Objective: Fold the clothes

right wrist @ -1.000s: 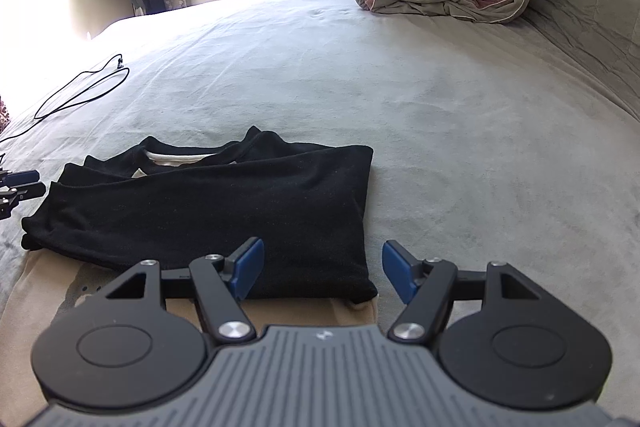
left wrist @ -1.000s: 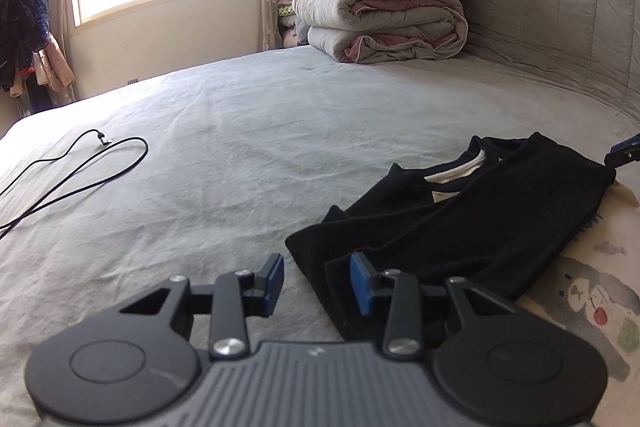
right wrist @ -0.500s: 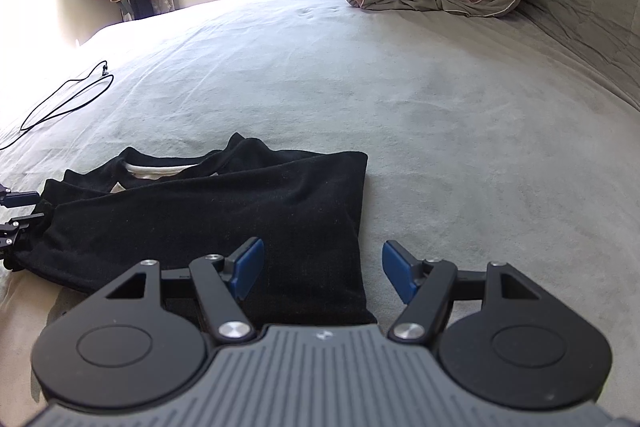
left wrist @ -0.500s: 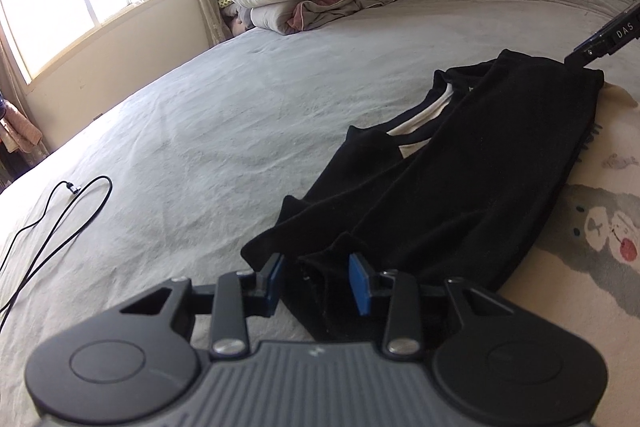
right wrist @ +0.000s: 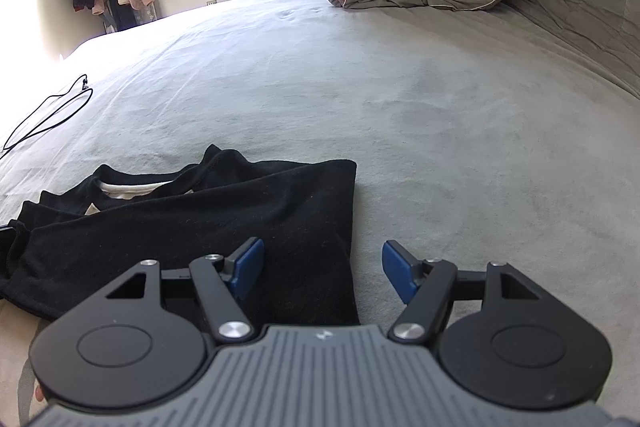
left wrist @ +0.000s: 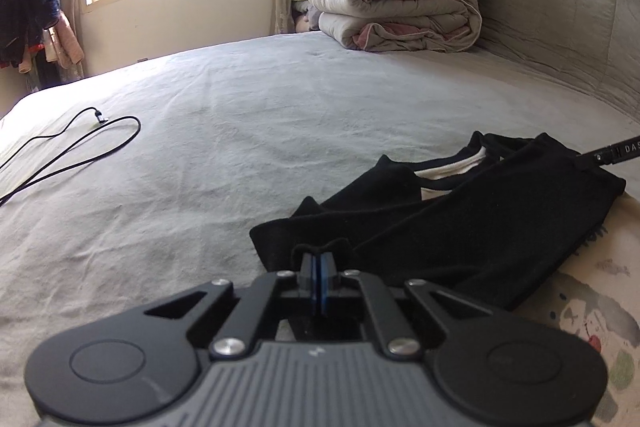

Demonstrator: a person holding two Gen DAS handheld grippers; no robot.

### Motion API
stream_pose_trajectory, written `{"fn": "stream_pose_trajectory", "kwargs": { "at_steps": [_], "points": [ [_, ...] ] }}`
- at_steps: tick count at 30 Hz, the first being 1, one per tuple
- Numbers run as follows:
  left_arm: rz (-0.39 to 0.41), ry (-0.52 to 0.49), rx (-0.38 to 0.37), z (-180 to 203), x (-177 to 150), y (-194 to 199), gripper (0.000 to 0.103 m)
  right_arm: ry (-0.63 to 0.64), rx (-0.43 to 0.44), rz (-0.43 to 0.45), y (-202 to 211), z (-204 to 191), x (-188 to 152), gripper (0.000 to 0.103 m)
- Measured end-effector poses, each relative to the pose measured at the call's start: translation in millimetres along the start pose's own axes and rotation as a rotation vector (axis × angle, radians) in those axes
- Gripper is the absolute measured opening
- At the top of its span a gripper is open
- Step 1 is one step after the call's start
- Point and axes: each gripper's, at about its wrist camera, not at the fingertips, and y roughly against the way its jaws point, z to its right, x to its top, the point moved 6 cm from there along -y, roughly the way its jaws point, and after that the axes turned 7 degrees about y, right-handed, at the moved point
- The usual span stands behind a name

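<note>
Tilted down toward the bed (left wrist: 248, 131), the left gripper (left wrist: 319, 263) pinches the black shirt's (left wrist: 460, 223) corner; the right gripper (right wrist: 322, 269) hovers wide over its other end.

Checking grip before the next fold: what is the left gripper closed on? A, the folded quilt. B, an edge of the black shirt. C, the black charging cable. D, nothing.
B: the left gripper has its blue pads pressed together with a bunched edge of the black shirt pinched between them.
</note>
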Motion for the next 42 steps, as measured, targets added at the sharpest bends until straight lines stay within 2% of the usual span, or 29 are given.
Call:
{"fn": "stream_pose_trajectory", "kwargs": {
  "at_steps": [3, 8, 9, 11, 17, 20, 21, 22, 27, 28, 29, 30, 32, 35, 40, 42],
  "points": [
    [0.028, 0.045, 0.050, -8.1, -1.1, 5.1, 0.002, -0.004, -0.005, 0.000, -0.4, 0.6, -0.6, 0.069],
    [-0.024, 0.056, 0.112, -20.9, -9.8, 2.2, 0.006, -0.003, -0.022, -0.001, -0.7, 1.1, -0.5, 0.069],
    [-0.027, 0.058, 0.122, -22.6, -9.7, 3.2, 0.010, -0.002, -0.025, 0.002, -0.1, 1.4, 0.0, 0.069],
    [-0.020, 0.086, 0.142, -27.6, -6.8, 7.2, 0.011, -0.003, -0.029, 0.010, 2.4, 2.4, 2.4, 0.069],
    [0.007, 0.192, 0.101, -37.6, 5.5, 18.5, 0.013, -0.010, -0.029, 0.036, 4.9, 7.5, 13.2, 0.069],
    [-0.023, 0.264, 0.037, -34.5, 7.9, 8.0, 0.021, -0.001, -0.033, 0.041, -0.9, 8.9, 19.1, 0.069],
    [-0.041, 0.275, 0.031, -33.1, 7.2, 2.8, 0.028, -0.002, -0.037, 0.039, -4.3, 9.5, 20.1, 0.069],
    [-0.057, 0.285, 0.025, -31.8, 6.6, -2.3, 0.030, -0.006, -0.040, 0.037, -8.0, 10.5, 20.8, 0.069],
    [-0.103, 0.310, 0.037, -30.2, -1.6, -17.1, 0.028, -0.040, -0.057, 0.019, -23.6, 16.8, 19.4, 0.069],
    [-0.107, 0.321, 0.033, -30.3, -3.0, -18.4, 0.021, -0.045, -0.051, 0.016, -25.9, 16.5, 18.5, 0.069],
    [-0.101, 0.334, 0.020, -30.0, -3.3, -18.3, 0.017, -0.048, -0.042, 0.012, -28.3, 15.6, 17.3, 0.059],
    [-0.092, 0.338, 0.021, -29.4, -3.0, -17.5, 0.013, -0.047, -0.031, 0.005, -30.5, 14.4, 15.9, 0.037],
    [-0.072, 0.335, 0.030, -27.4, -1.8, -14.6, 0.012, -0.051, -0.011, -0.008, -34.0, 11.8, 13.3, 0.017],
    [-0.048, 0.306, 0.056, -24.1, 0.6, -12.3, 0.012, -0.049, -0.057, 0.021, -30.0, 13.1, 15.6, 0.007],
    [-0.062, 0.254, 0.109, -24.8, -1.6, -14.6, 0.023, -0.044, -0.081, 0.026, -25.4, 17.7, 16.8, 0.007],
    [-0.025, 0.259, 0.121, -26.0, 3.6, -4.5, 0.022, -0.044, -0.081, 0.027, -22.2, 18.8, 17.3, 0.025]
  ]
}}
